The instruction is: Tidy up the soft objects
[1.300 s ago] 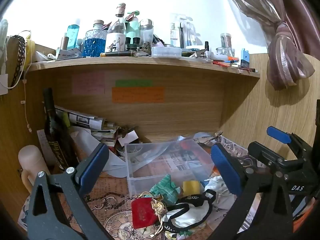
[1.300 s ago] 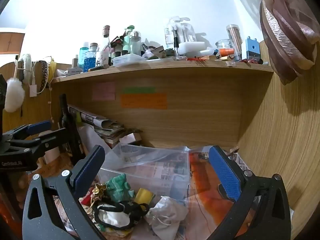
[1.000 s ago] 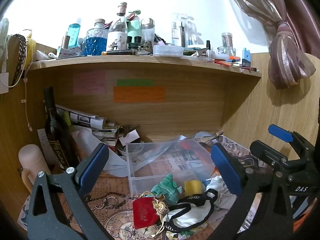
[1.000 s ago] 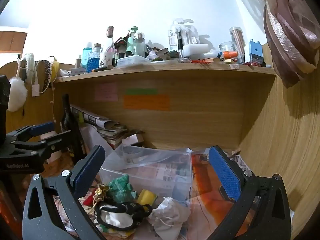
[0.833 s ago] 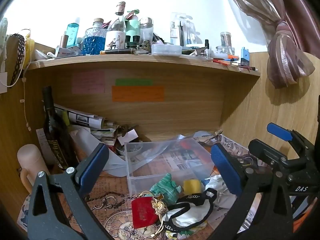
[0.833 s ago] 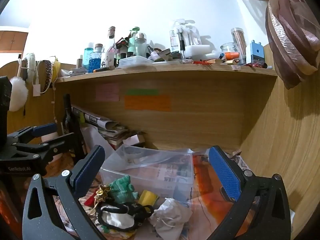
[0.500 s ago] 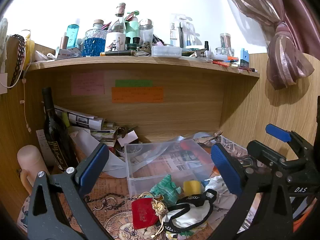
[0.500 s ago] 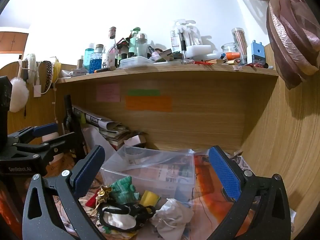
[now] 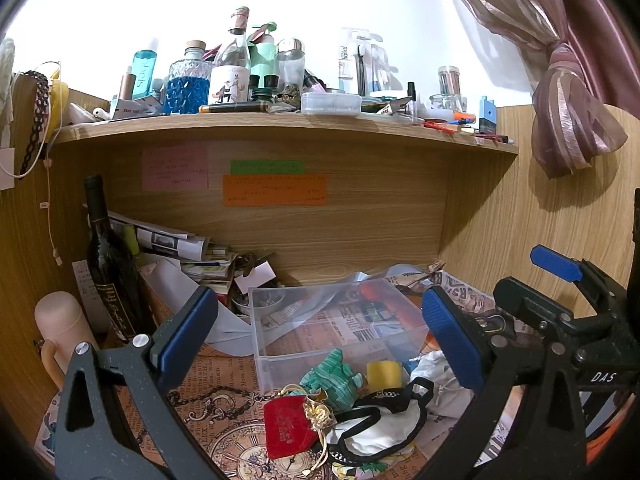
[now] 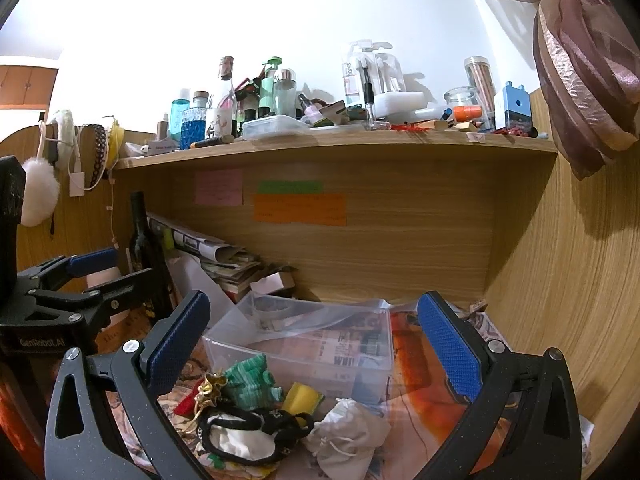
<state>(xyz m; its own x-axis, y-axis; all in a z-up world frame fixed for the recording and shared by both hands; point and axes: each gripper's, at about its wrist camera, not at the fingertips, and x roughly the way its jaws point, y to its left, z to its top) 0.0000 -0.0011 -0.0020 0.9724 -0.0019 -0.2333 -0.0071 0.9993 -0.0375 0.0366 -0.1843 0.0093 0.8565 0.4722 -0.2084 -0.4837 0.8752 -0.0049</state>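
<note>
left gripper: the left gripper (image 9: 320, 334) has its blue-padded jaws spread wide with nothing between them, hovering above the pile

right gripper: the right gripper (image 10: 312, 338) is just as slack and empty, parked beside it

soft stuff: all in a heap on the newspaper-print desk covering (image 9: 224, 368), right in front of the clear plastic storage bin (image 9: 332, 320). That's a green-and-white striped fabric bundle (image 9: 330, 376), a yellow foam block (image 9: 383, 375), a small red felt pouch with gold trim (image 9: 286, 426), a white cloth mask with black straps (image 9: 376, 428) and a white drawstring cloth bag (image 10: 348, 432)

bin: basically empty as far as I can see, only the newspaper pattern showing through the bottom

what changed: honestly barely anything over the last second or so, just a tiny drift in both views. Pile hasn't budged and the jaws are no narrower

what that means: sorting hasn't really kicked off, nothing's in the bin yet. My guess is someone's lining up a first grab
</note>
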